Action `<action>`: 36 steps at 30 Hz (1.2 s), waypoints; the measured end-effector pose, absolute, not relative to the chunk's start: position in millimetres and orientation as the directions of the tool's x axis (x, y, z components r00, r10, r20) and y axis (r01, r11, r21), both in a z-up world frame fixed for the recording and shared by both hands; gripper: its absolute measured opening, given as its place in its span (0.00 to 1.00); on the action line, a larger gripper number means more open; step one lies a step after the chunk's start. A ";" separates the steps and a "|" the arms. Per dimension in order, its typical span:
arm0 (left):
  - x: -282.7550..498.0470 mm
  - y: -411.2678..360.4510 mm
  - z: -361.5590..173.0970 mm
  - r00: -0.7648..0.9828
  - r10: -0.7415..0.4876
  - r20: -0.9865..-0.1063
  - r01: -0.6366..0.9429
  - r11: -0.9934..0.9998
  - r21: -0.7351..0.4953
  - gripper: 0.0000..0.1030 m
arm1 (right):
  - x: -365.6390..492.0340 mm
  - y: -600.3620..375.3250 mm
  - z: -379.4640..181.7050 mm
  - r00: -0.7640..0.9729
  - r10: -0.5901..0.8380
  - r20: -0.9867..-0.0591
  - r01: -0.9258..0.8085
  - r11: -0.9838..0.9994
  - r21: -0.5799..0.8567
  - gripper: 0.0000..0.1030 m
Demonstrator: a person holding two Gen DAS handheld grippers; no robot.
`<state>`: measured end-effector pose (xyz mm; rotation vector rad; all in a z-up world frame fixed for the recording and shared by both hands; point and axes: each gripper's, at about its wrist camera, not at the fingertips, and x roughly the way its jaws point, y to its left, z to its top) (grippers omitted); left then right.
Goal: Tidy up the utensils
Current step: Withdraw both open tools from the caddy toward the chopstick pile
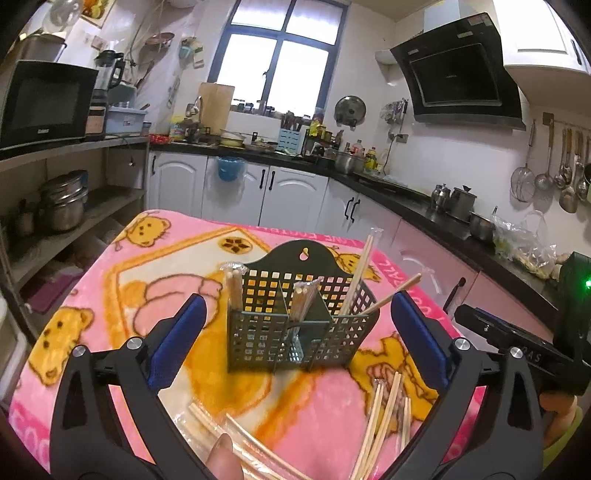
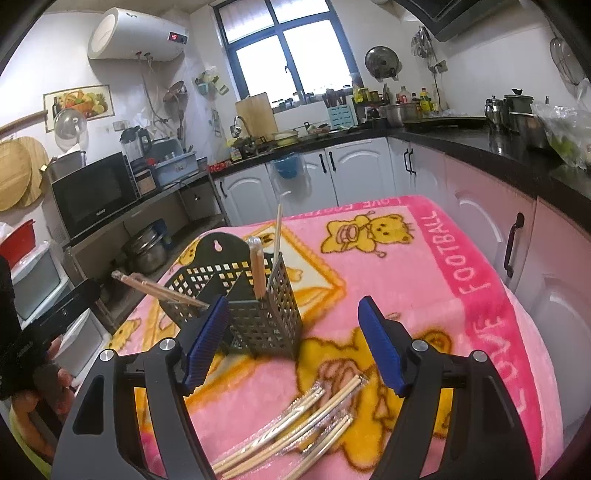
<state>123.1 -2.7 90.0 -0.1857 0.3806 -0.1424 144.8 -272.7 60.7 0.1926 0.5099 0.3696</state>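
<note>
Pink blanket (image 2: 424, 280), right side seemingly bare

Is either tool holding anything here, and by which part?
Nothing is held: the left tool and right tool both stand open and empty above the loose chopsticks.

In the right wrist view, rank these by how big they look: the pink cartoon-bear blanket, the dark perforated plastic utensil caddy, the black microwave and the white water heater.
1. Pink cartoon-bear blanket, by far.
2. Dark perforated plastic utensil caddy, though it sits close to the camera.
3. Black microwave and white water heater look alike; too close to rank.
</note>
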 end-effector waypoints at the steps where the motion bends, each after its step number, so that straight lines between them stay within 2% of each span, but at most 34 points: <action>1: 122.4 -2.3 89.4 0.918 -0.171 -0.357 0.101 0.973 -0.208 0.90 | 143.2 -272.0 59.8 0.806 0.392 -0.444 -0.298 0.916 0.268 0.68; 11: 113.2 6.4 83.6 0.915 -0.149 -0.374 0.069 0.973 -0.220 0.90 | 134.8 -264.1 46.4 0.776 0.409 -0.480 -0.320 0.911 0.260 0.68; 36: 107.8 44.6 35.4 0.854 -0.099 -0.511 -0.052 0.960 -0.274 0.90 | 120.5 -241.9 13.3 0.703 0.427 -0.569 -0.368 0.903 0.222 0.68</action>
